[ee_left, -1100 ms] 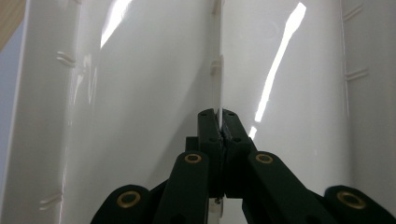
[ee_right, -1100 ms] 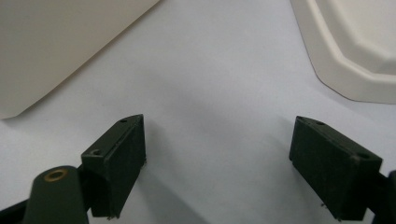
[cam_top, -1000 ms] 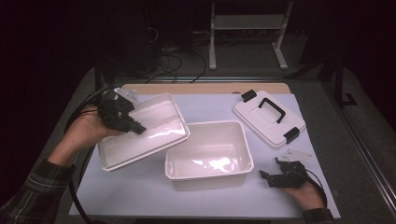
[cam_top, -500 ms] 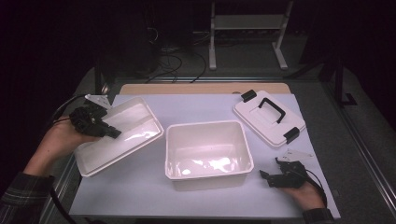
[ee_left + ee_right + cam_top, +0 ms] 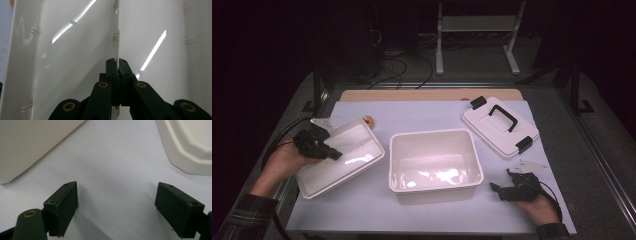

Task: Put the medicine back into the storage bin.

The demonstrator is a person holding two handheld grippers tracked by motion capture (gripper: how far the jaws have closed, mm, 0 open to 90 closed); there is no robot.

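**Ana:** Since the big sheet of white paper covers most of the table, start there and tell me how far the work has got.

**Ben:** By my reading, partway. Three white plastic pieces lie apart on the paper. The deep tub stands upright in the middle, open and empty. The shallower tray sits to its left, near the paper's left edge, and looks tilted, its far side a little higher. The lid with the black handle and clips lies flat at the far right, well apart from the tub.

**Ana:** So what counts as done?

**Ben:** The lid is off and the tray is out of the tub. I judge that the tray is being set down, though I cannot tell whether its underside rests fully on the paper.

**Ana:** And the grippers?

**Ben:** The left gripper has its jaws pinched tight on the tray's thin wall; in the left gripper view the white edge runs straight up between the closed black tips. The right gripper rests near the tub's right front corner, jaws spread wide with nothing between them; the right gripper view has bare paper in the gap.

**Ana:** What is left?

**Ben:** Letting go of the tray, probably. A small orange thing lies just beyond the tray; too small to identify.
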